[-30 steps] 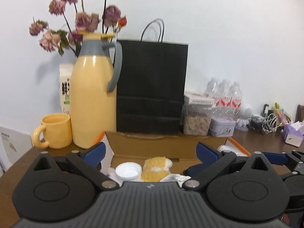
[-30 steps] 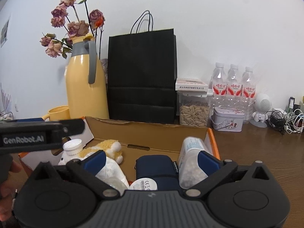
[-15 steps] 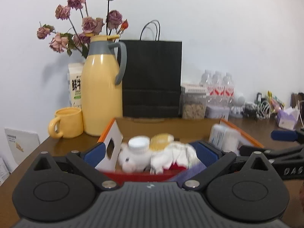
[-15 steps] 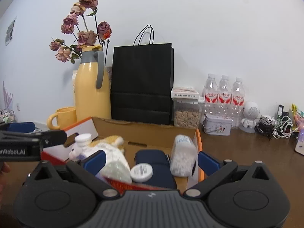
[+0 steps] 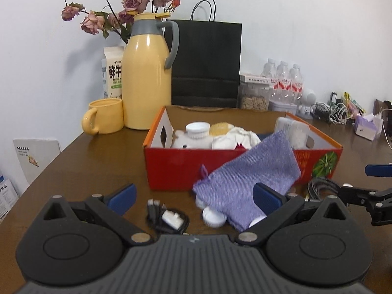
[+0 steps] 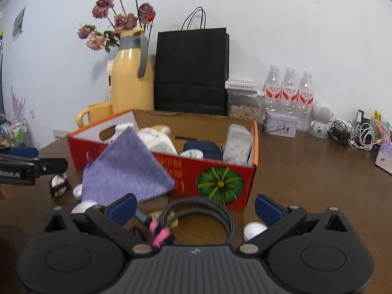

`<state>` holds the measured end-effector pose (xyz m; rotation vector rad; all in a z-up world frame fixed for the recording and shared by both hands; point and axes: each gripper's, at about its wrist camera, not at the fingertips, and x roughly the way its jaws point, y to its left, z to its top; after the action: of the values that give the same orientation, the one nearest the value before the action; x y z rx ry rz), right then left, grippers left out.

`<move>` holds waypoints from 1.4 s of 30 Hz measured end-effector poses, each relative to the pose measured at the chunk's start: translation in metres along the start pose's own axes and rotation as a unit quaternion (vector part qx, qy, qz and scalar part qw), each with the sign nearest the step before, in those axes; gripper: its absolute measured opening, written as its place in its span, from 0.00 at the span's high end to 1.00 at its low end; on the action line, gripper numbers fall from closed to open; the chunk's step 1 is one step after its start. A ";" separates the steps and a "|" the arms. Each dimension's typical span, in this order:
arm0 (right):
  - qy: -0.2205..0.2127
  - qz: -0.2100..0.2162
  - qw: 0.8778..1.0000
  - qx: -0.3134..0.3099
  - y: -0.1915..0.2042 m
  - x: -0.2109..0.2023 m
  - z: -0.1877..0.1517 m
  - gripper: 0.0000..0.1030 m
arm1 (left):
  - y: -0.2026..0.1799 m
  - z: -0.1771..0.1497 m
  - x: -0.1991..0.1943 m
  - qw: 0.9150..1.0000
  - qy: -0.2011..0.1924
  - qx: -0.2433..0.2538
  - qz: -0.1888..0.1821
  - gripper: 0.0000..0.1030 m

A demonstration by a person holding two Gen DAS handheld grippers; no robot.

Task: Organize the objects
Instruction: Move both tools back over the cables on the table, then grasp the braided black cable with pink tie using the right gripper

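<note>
purple pouch against red box

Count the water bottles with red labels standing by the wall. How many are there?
3, side by side at the back of the table: left bottle, middle bottle, right bottle, behind a small tin. Others could be hidden.

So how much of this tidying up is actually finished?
Partly. The red box already holds a white bottle, a soft toy and a dark pouch. Nothing is in hand: the left hand-held gripper and right hand-held gripper are both open. Still out on the table: the purple cloth bag, a charger cable, a braided cable and small white lids.
</note>
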<state>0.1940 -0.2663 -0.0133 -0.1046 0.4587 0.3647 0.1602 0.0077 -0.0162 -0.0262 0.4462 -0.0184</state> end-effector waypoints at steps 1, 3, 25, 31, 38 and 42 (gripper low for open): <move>0.004 0.001 1.000 -0.002 0.000 -0.002 -0.002 0.00 | 0.001 -0.001 -0.002 1.000 0.003 0.000 -0.002 0.00; 0.014 0.000 1.000 -0.004 0.000 -0.003 -0.006 0.00 | 0.003 -0.005 -0.005 1.000 0.010 0.001 -0.007 0.00; 0.088 0.030 0.995 -0.029 -0.001 0.044 -0.005 0.00 | 0.016 -0.024 -0.008 1.000 0.015 -0.026 -0.006 0.00; 0.104 0.037 0.994 -0.024 -0.002 0.055 -0.006 0.02 | 0.018 -0.024 -0.006 0.999 0.023 -0.035 -0.007 0.00; 0.112 0.049 0.992 0.000 -0.008 0.062 -0.005 0.01 | 0.020 -0.025 -0.004 0.999 0.026 -0.042 -0.006 0.00; 0.113 0.049 0.992 -0.001 -0.007 0.064 -0.004 0.01 | 0.020 -0.025 -0.004 0.999 0.026 -0.044 -0.005 0.00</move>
<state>0.2478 -0.2536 -0.0456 -0.1259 0.6892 0.4527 0.1457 0.0273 -0.0375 -0.1152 0.4995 -0.0093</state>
